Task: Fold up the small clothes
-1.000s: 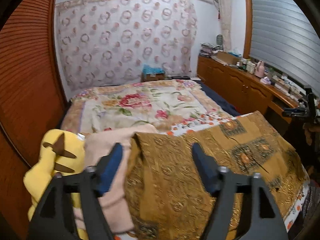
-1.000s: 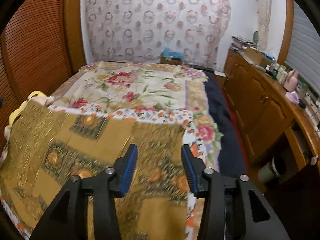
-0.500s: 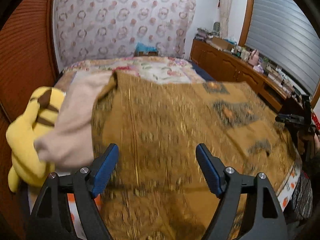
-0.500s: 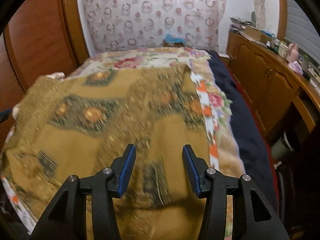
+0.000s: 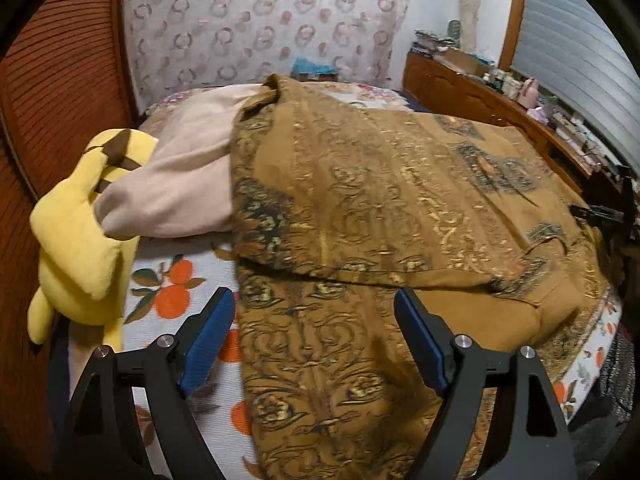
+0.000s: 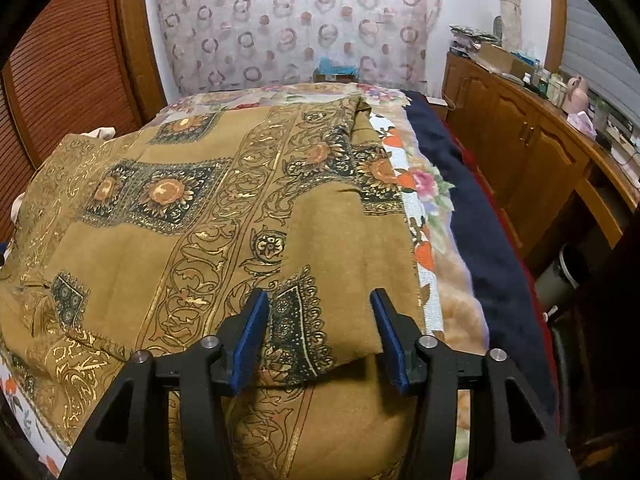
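Note:
A mustard-brown cloth with gold and dark floral print (image 5: 384,184) lies folded over on the bed, its upper layer ending in a fold edge just ahead of my left gripper (image 5: 316,332). That gripper is open and empty, low over the cloth's near part. In the right wrist view the same cloth (image 6: 192,216) spreads across the bed, a corner flap reaching between the fingers of my right gripper (image 6: 320,332), which is open and not clamping it.
A yellow plush toy (image 5: 80,240) and a beige garment (image 5: 184,176) lie at the bed's left side. A white sheet with orange fruit print (image 5: 176,296) shows under the cloth. A dark blue blanket (image 6: 472,216) and wooden cabinets (image 6: 532,152) run along the right.
Both grippers have dropped lower and closer to the bed. The far half of the brown cloth has come over toward me and now lies as a folded upper layer.

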Tool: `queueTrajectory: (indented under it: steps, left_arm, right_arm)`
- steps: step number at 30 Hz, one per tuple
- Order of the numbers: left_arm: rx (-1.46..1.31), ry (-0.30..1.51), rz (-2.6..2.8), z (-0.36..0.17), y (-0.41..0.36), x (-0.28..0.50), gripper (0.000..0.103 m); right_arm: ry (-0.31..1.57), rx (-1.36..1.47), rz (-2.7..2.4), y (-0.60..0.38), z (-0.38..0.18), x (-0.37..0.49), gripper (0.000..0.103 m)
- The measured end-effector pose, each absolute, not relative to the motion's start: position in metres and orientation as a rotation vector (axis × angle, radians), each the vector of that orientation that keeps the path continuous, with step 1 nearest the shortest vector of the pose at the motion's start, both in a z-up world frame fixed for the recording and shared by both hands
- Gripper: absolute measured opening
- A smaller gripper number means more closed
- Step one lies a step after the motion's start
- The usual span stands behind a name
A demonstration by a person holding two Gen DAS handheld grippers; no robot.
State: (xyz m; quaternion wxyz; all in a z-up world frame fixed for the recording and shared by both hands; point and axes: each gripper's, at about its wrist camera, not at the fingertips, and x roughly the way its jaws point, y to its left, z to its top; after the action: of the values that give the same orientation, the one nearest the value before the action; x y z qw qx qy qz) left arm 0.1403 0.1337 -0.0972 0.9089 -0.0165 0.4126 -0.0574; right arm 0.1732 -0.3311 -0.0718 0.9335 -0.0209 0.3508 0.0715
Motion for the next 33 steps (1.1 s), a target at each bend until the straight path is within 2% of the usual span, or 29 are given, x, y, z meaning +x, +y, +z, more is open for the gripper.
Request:
queueTrajectory:
  steps: [8,9,12,16,29,30,31,33]
  left_arm:
    - [-0.073,0.839,-0.106,-0.095,0.146,0.153,0.082]
    - [-0.081,0.836,-0.110,-0.095,0.147,0.155,0.078]
    - [-0.090,0.851,-0.111,-0.098,0.152,0.165,0.056]
    - [-0.086,0.864,-0.091,-0.103,0.155,0.174,0.035]
    - [-0.063,0.886,-0.061,-0.109,0.157,0.178,0.033]
    - [-0.058,0.881,-0.072,-0.108,0.156,0.178,0.021]
    - [-0.056,0.873,-0.093,-0.106,0.154,0.176,0.003]
    - [-0.044,0.830,-0.084,-0.099,0.150,0.170,0.003]
  right_arm:
    - [0.717,-0.057,0.142,-0.319,-0.090,0.186,0.057]
    - [0.718,-0.056,0.142,-0.319,-0.090,0.186,0.057]
    - [0.718,-0.057,0.142,-0.319,-0.090,0.186,0.057]
    - [0.718,-0.057,0.142,-0.319,-0.090,0.185,0.057]
    - [0.719,-0.057,0.143,-0.318,-0.090,0.185,0.057]
    - [0.719,-0.057,0.143,-0.318,-0.090,0.185,0.057]
    - [0.719,-0.057,0.143,-0.318,-0.090,0.185,0.057]
    - [0.719,-0.058,0.142,-0.318,-0.090,0.185,0.057]
